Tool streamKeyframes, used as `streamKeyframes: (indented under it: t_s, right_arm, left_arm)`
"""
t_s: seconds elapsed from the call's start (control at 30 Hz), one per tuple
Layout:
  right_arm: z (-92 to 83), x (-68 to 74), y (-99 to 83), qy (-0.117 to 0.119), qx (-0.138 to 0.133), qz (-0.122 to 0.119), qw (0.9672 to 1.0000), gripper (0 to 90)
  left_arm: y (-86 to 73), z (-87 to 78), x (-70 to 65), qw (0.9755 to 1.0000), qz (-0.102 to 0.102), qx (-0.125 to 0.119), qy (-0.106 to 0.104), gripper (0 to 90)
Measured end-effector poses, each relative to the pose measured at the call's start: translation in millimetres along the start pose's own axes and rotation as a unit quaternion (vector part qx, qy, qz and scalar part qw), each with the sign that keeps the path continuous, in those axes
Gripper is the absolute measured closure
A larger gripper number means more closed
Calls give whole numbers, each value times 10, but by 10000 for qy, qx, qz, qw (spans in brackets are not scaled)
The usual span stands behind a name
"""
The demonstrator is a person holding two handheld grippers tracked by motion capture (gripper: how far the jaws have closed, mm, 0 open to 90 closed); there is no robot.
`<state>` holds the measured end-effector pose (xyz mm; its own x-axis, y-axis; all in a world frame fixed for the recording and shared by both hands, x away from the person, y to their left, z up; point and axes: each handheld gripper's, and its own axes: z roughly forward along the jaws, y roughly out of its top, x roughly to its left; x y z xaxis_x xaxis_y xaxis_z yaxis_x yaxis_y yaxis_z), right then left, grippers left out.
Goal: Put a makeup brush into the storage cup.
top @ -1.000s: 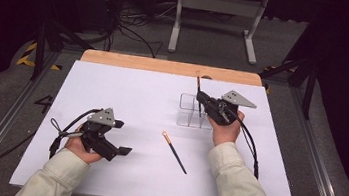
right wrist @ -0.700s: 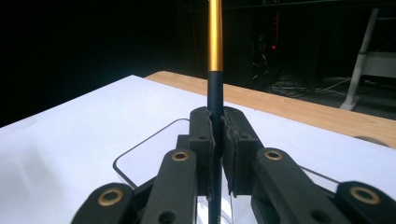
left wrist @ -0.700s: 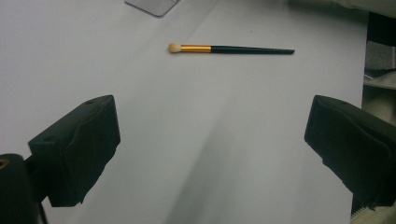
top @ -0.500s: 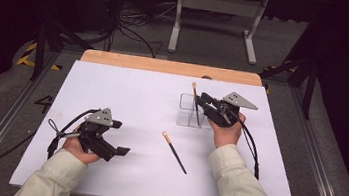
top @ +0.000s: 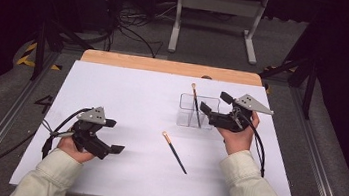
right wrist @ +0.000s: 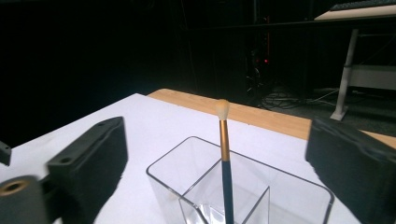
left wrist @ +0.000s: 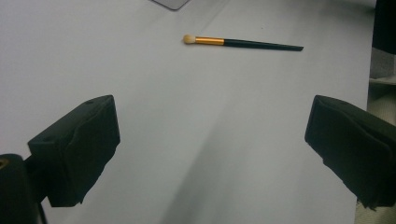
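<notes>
High view first: I am holding my right gripper (top: 216,104) just beside the clear plastic two-compartment holder (top: 210,102), its jaws having just been opening and now standing wide with nothing between them. One black-handled makeup brush with a gold ferrule (top: 194,105) is standing tilted in the holder, tip up. A second brush of the same kind (top: 174,152) is lying on the white table (top: 127,97), between my hands. My left gripper (top: 113,136) is resting near the front edge, jaws spread and holding nothing.

Left gripper view: I am looking along wide jaws at the lying brush (left wrist: 243,43), well apart from them.

Right gripper view: the standing brush (right wrist: 225,158) is leaning inside the holder (right wrist: 299,184), clear of both pads.

To do this well, I judge I should be drawing the right gripper back without brushing the handle, then closing on the lying brush at mid-handle.
</notes>
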<state>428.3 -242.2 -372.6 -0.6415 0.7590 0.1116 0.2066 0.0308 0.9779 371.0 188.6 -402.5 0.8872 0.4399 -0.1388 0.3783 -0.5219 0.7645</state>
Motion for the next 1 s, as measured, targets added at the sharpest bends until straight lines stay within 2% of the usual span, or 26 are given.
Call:
streamKeyframes:
  t_s: [0.13, 0.47, 0.5, 0.53, 0.67, 0.73, 0.8, 0.83, 1.0]
  right_arm:
    - [-112, 38, 52, 15, -62, -112, 9999, 2]
    - [-292, 113, 107, 280, -92, -105, 9995, 1]
    - [-322, 132, 106, 364, -300, -165, 9987, 1]
    - [-335, 143, 107, 376, -359, -180, 9985, 1]
    - [-381, 181, 131, 421, -376, -216, 9982, 1]
    - [-411, 216, 150, 432, -191, -226, 9986, 3]
    - [-410, 220, 150, 446, -128, -230, 9987, 3]
    - [-411, 231, 149, 354, 117, -267, 9989, 3]
    - [-419, 237, 178, 384, 351, -236, 9984, 2]
  left_arm:
    - [-14, -10, 6, 10000, -11, -4, 24, 38]
    - [-38, -22, 20, 10000, -64, -5, 40, 38]
    - [-39, -25, 24, 10000, -52, -18, 50, 38]
    - [-44, -36, 35, 10000, -18, -47, 38, 38]
    - [-59, -50, 51, 9999, -61, -68, 61, 36]
    - [-69, -56, 62, 9999, -56, -63, 83, 36]
    - [-73, -57, 61, 9999, -67, -64, 90, 36]
    - [-73, -57, 61, 9999, -72, -63, 93, 36]
    - [-90, -46, 75, 9998, -105, 10, 167, 38]
